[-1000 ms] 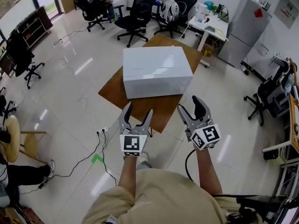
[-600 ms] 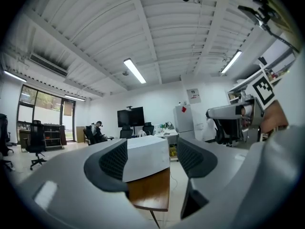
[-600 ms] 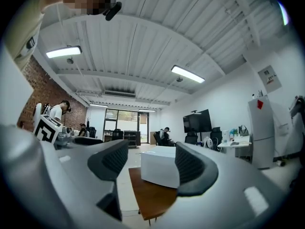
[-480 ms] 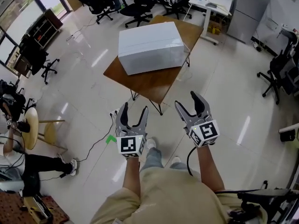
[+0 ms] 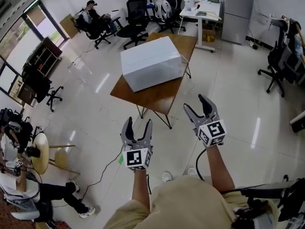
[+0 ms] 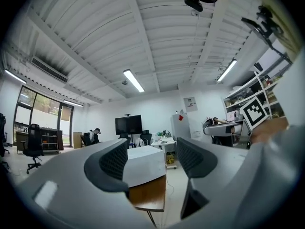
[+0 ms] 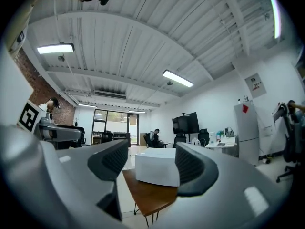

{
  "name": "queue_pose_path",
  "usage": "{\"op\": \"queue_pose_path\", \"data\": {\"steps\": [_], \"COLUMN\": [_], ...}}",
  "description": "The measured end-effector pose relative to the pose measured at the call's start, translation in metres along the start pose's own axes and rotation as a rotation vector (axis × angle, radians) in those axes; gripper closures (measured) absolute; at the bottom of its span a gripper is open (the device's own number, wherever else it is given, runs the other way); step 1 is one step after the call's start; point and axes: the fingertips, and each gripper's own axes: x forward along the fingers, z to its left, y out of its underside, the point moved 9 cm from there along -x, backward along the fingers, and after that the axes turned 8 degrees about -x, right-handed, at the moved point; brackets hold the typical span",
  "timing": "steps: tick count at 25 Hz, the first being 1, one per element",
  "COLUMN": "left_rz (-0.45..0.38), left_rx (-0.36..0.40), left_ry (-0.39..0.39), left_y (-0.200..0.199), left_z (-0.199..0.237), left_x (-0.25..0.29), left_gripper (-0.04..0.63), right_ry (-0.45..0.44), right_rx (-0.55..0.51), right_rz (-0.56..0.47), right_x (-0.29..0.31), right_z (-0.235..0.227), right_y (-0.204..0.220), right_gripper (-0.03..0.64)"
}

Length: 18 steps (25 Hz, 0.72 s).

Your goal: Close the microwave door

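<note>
No words, brands or numbers can be read. Black-and-white square coded markers (image 5: 136, 159) are borne on the cubes of the left hand-held gripper (image 5: 138, 124) and the right hand-held gripper (image 5: 195, 103). A wall notice (image 6: 190, 103) is seen, its print too small to read. A red diamond sticker (image 7: 245, 109) is carried by the refrigerator (image 7: 248, 132); no lettering can be made out on it.

The desk (image 5: 159, 98) has a brown wood top with a smooth, faintly satin finish. On the desk, the microwave (image 5: 151, 63) is plain white, smooth and matt. The floor (image 5: 90, 104) around the desk is pale, glossy tile that mirrors the ceiling lights. On the near side of the desk, the left hand-held gripper (image 5: 138, 123) and the right hand-held gripper (image 5: 195, 104) look like smooth grey plastic with a dull sheen; their pads (image 6: 114, 159) are dark, ribbed and matt. The person's shirt (image 5: 186, 204) is beige cloth.
</note>
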Motion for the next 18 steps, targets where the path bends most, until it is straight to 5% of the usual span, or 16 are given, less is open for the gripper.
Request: {"op": "queue_pose_path", "data": {"steps": [7,18], "left_rz": [-0.048,-0.046], "left_rx": [-0.085,-0.125], "left_ry": [-0.045,-0.029], "left_y": [-0.012,-0.057], "left_z": [0.076,0.076], "left_x": [-0.019,-0.003], "left_gripper": [0.29,0.291], "right_ry": [-0.063,-0.14], "right_rx": [-0.049,-0.137], "right_rz": [0.014,0.072], "right_x": [0.054,0.085], "right_z": [0.063,0.087], "right_y": [-0.007,-0.049], "right_gripper": [0.318,0.318]}}
